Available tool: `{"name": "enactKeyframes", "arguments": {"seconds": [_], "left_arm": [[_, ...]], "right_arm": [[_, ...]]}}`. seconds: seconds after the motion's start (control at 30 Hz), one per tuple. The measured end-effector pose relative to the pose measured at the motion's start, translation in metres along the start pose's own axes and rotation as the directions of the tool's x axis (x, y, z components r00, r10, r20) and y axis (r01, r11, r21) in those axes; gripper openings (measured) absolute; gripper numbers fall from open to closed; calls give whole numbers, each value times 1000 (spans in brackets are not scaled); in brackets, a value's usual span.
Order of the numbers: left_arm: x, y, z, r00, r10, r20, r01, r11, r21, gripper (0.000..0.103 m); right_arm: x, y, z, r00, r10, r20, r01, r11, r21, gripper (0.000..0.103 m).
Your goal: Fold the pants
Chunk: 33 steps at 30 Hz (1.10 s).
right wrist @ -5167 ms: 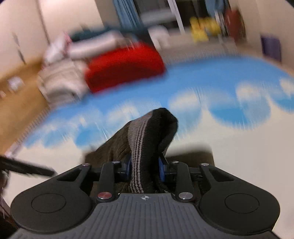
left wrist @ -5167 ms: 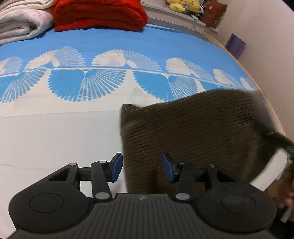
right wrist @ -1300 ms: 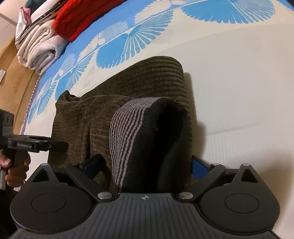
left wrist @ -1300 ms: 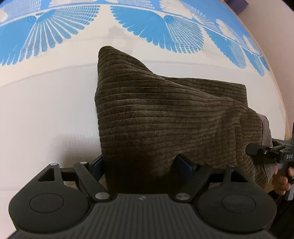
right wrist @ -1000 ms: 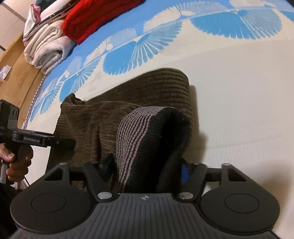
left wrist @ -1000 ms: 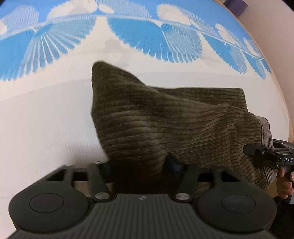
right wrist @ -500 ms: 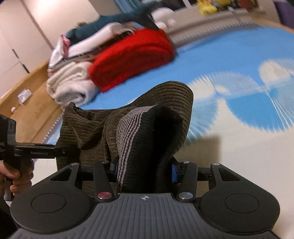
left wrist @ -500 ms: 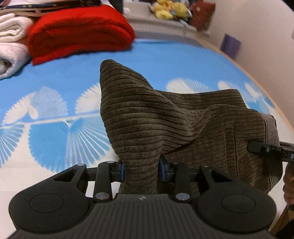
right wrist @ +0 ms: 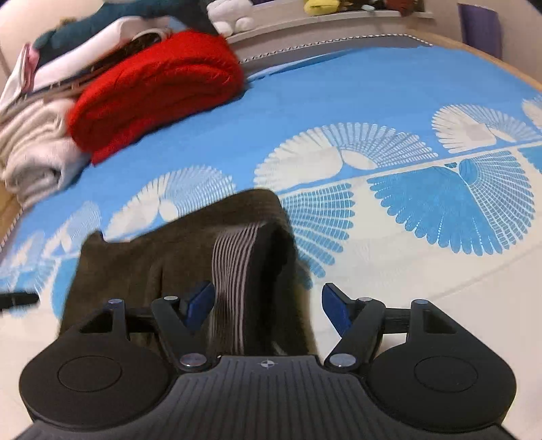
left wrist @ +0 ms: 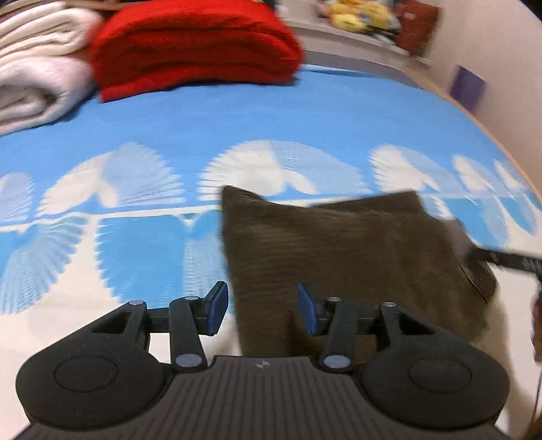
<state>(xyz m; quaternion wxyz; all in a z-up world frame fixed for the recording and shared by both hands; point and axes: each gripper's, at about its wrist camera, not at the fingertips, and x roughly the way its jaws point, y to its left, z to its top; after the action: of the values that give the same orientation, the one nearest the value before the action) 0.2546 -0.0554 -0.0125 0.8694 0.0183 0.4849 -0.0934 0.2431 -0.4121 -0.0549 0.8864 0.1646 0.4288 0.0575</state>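
The folded dark brown corduroy pants (left wrist: 338,250) lie on the blue and white bedspread (left wrist: 169,128). In the left wrist view my left gripper (left wrist: 259,308) is open, its blue pads apart around the near left edge of the fabric. In the right wrist view the pants (right wrist: 169,257) show a striped waistband lining (right wrist: 233,267) at their right end. My right gripper (right wrist: 267,304) is open, its pads apart on either side of that waistband end. The right gripper's tip shows blurred at the right in the left wrist view (left wrist: 501,259).
A folded red blanket (left wrist: 193,44) and white towels (left wrist: 37,84) are stacked at the far left of the bed; the blanket also shows in the right wrist view (right wrist: 152,88). Plush toys (left wrist: 352,13) sit on a shelf behind. The bed's wooden edge (left wrist: 508,142) runs along the right.
Both grippers were shut on the pants and held them up half a second ago. Now both have opened and the pants lie lower on the bed.
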Motion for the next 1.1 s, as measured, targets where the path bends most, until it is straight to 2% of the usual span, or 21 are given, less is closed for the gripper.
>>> {"name": "enactKeyframes", "arguments": {"seconds": [0.1, 0.17, 0.2, 0.27, 0.37, 0.47, 0.5, 0.57, 0.67, 0.77, 0.8, 0.87, 0.97, 1.0, 1.03, 1.07, 1.1], "left_arm": [[10, -18, -22, 993, -74, -88, 81, 994, 79, 50], [31, -28, -41, 975, -47, -216, 80, 986, 145, 50], [38, -34, -53, 968, -10, -249, 60, 979, 195, 51], [34, -40, -59, 977, 18, -214, 36, 968, 248, 52], [20, -40, -56, 984, 31, -176, 7, 978, 210, 52], [-7, -47, -55, 994, 92, -67, -74, 970, 231, 57], [-16, -49, -54, 995, 86, -42, -74, 972, 225, 60], [-41, -56, -55, 996, 84, 10, -85, 975, 206, 71], [-87, -67, -56, 983, 132, 131, -153, 974, 170, 81], [-131, -86, -63, 961, 170, 220, -204, 969, 140, 83], [-146, -92, -67, 956, 167, 240, -203, 970, 134, 83], [-170, -100, -78, 953, 149, 265, -179, 979, 94, 90], [-195, -106, -97, 961, 70, 269, -77, 997, 17, 97], [-198, -108, -105, 961, 64, 271, -67, 998, 1, 98], [-197, -109, -113, 959, 75, 274, -76, 997, -7, 102], [-194, -111, -121, 956, 104, 273, -106, 994, -8, 102], [-188, -114, -123, 959, 153, 240, -157, 988, -1, 102]], "right_arm": [[2, 6, -2, 999, 46, -17, -47, 999, -27, 73], [16, 11, -11, 994, -2, -111, -7, 997, -82, 73], [21, 11, -17, 990, -35, -139, 21, 995, -96, 79], [23, 2, -17, 987, -30, -155, 25, 999, -34, 83], [16, -2, -13, 985, -31, -169, 35, 999, 20, 82], [1, 7, -14, 988, -65, -141, 60, 997, -42, 82], [-7, 12, -15, 990, -75, -120, 67, 995, -68, 81], [-31, 26, -14, 994, -100, -40, 93, 985, -143, 78], [-71, 47, -14, 994, -90, 70, 102, 974, -203, 79], [-115, 66, -16, 986, -55, 160, 90, 970, -226, 84], [-130, 73, -18, 981, -48, 189, 92, 968, -233, 88], [-159, 83, -26, 969, -28, 246, 90, 966, -244, 93], [-190, 92, -47, 949, -17, 315, 98, 965, -244, 98], [-196, 92, -55, 943, -24, 331, 106, 967, -233, 100], [-197, 91, -65, 940, -39, 339, 118, 970, -215, 100], [-195, 88, -72, 946, -60, 318, 126, 973, -193, 100], [-190, 87, -74, 963, -95, 253, 140, 975, -169, 99]]}}
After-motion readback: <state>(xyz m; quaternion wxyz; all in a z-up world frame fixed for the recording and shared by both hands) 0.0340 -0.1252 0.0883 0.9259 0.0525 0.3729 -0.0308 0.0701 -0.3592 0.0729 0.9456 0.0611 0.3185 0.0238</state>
